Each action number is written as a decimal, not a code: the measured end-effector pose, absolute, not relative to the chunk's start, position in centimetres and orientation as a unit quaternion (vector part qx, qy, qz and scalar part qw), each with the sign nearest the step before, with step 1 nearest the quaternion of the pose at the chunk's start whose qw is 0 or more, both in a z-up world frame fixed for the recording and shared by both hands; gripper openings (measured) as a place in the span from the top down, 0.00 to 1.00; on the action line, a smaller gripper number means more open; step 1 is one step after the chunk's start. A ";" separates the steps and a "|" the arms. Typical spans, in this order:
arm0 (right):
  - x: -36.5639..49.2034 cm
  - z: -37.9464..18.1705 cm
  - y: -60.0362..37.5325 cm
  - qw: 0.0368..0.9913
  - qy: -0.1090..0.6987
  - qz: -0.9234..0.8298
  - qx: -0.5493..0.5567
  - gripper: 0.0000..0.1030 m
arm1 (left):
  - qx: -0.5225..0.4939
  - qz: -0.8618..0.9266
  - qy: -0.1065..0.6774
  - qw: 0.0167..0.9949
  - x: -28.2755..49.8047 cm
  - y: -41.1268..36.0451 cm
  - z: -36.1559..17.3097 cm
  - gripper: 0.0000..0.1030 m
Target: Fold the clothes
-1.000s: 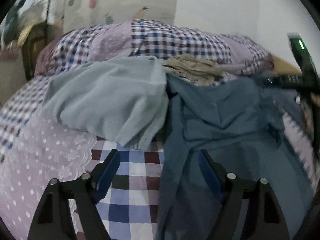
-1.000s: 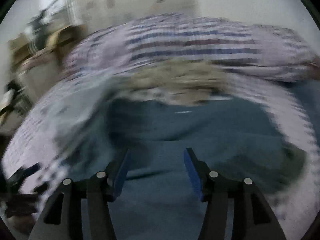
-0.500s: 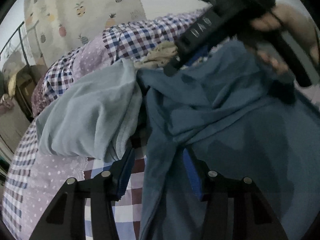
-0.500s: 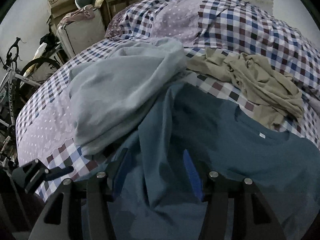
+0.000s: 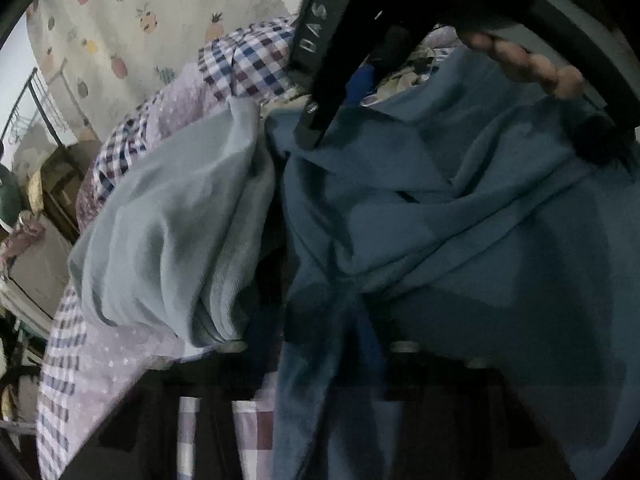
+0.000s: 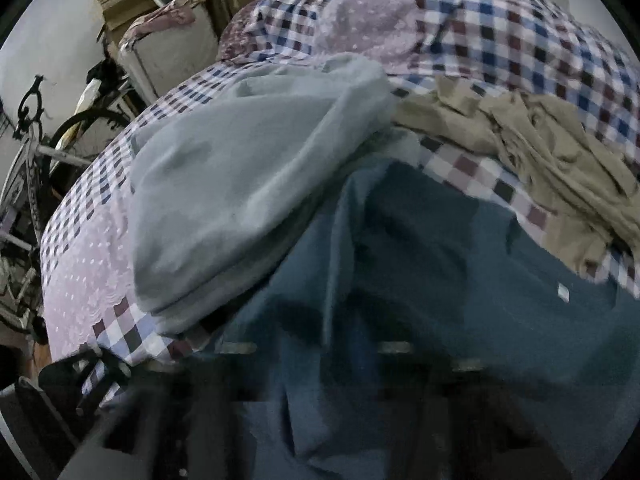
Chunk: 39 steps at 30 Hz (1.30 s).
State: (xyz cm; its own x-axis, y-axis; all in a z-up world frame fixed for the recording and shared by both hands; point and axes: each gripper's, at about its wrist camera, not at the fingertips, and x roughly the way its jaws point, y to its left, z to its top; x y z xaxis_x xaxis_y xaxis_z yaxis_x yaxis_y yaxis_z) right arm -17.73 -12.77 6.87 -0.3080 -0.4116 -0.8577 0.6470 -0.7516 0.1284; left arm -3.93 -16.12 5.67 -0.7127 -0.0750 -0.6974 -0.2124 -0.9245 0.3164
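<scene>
Left wrist view shows our left gripper [image 5: 320, 344] apparently clamped on the blue shirt [image 5: 460, 220]. Our right gripper [image 6: 316, 346] is too blurred to tell. We risk dragging the grey garment [image 6: 248, 184] off the bed's [image 6: 80, 272] edge.

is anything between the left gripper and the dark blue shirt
Nothing visible does. The dark blue shirt lies right at the left gripper, a fold of it running between the fingers. The light grey garment lies beside it on the bed, off to one side.

Rumpled dark-blue shirt [image 6: 460, 280] beside pale-grey garment [image 6: 240, 184]
</scene>
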 end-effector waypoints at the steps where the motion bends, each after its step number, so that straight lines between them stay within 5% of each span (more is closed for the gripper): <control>1: -17.8 7.2 -12.9 0.332 0.123 -0.802 0.481 0.99 | -0.371 0.912 0.171 0.032 -3.9 -16.8 6.1 0.99; 6: -19.2 10.5 -9.5 0.319 0.036 -0.837 0.443 0.98 | -0.297 0.955 -0.004 -0.010 -2.6 -23.3 10.2 1.00; 11: -21.3 8.1 -9.6 0.273 0.077 -0.827 0.485 0.92 | -0.311 0.950 -0.033 -0.024 -2.7 -25.8 9.5 1.00; 13: -22.0 8.2 -9.5 0.273 0.066 -0.830 0.483 0.62 | -0.316 0.948 -0.041 -0.003 -2.8 -25.8 9.2 1.00; 14: -22.2 8.6 -9.4 0.275 0.058 -0.833 0.476 0.56 | -0.320 0.946 -0.042 0.015 -2.9 -25.4 9.2 1.00; 19: -22.7 9.9 -10.3 0.282 0.053 -0.840 0.461 0.47 | -0.330 0.941 0.016 0.065 -2.4 -22.6 9.0 0.94; 22: -22.8 9.9 -11.6 0.288 0.065 -0.834 0.466 0.47 | -0.331 0.938 0.047 0.093 -1.9 -21.9 8.6 0.66; 24: -22.9 9.8 -11.9 0.289 0.062 -0.833 0.468 0.47 | -0.324 0.939 0.045 0.109 -1.6 -21.9 8.6 0.32; 26: -23.0 9.7 -11.8 0.289 0.056 -0.833 0.469 0.47 | -0.331 0.937 0.021 0.111 -2.0 -22.6 8.6 0.28; 34: -23.4 9.0 -10.5 0.296 0.033 -0.831 0.470 0.47 | -0.371 0.904 -0.177 0.120 -4.2 -26.8 7.1 0.28; 37: -23.7 8.7 -11.1 0.301 0.034 -0.827 0.474 0.47 | -0.392 0.900 -0.165 0.097 -4.9 -26.1 6.5 0.42; 39: -23.8 8.4 -12.5 0.306 0.039 -0.823 0.477 0.47 | -0.403 0.899 -0.157 0.068 -5.2 -26.0 6.2 0.69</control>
State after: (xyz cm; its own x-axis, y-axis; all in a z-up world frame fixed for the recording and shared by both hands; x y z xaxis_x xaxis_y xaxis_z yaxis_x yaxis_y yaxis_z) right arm -23.85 -12.48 8.38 -0.3581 -0.4669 -0.8086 0.5413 -0.8094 0.2276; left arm -5.23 -26.00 6.16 -0.6660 0.2485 -0.7033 0.0038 -0.9417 -0.3363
